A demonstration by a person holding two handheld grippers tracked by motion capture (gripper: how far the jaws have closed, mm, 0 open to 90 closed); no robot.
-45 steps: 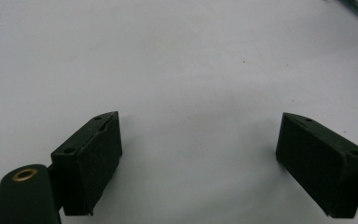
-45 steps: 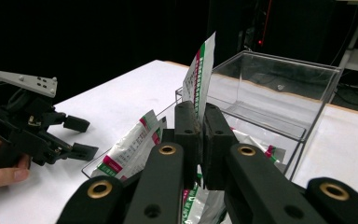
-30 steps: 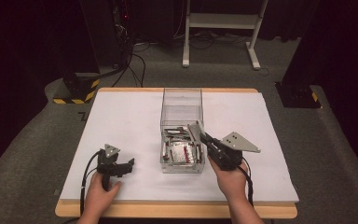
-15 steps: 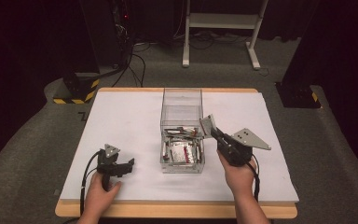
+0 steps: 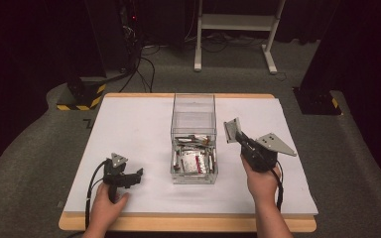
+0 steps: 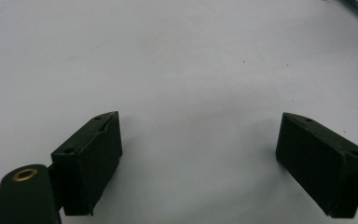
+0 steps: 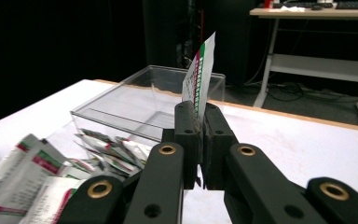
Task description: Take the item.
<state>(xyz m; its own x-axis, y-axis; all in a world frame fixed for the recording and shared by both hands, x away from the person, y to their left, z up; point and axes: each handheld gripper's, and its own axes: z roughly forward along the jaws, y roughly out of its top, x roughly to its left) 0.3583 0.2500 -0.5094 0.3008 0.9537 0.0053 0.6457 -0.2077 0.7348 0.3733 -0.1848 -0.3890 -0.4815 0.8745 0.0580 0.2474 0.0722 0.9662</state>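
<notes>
A dark room surrounds the desk (image 5: 129,124), whose top is covered in white with a wooden edge showing along the front and back. The landmark is the clear box (image 5: 194,139), which stands near the middle of the desk and holds a heap of small white packets (image 5: 191,158) with red and green print in its nearer half. Well to the left of the clear box and nearer the person, the left hand-held gripper (image 5: 129,176) rests low on the white surface in the person's left hand (image 5: 106,208); in the left gripper view its jaws stand wide apart with only bare white surface between them. Just to the right of the clear box, the right hand-held gripper (image 5: 239,136) is raised above the desk in the person's right hand (image 5: 262,181), pointing away from the person. Its jaws are closed on a single packet (image 7: 198,74), which stands upright above the jaw tips in the right gripper view, beside and slightly above the box's rim.
</notes>
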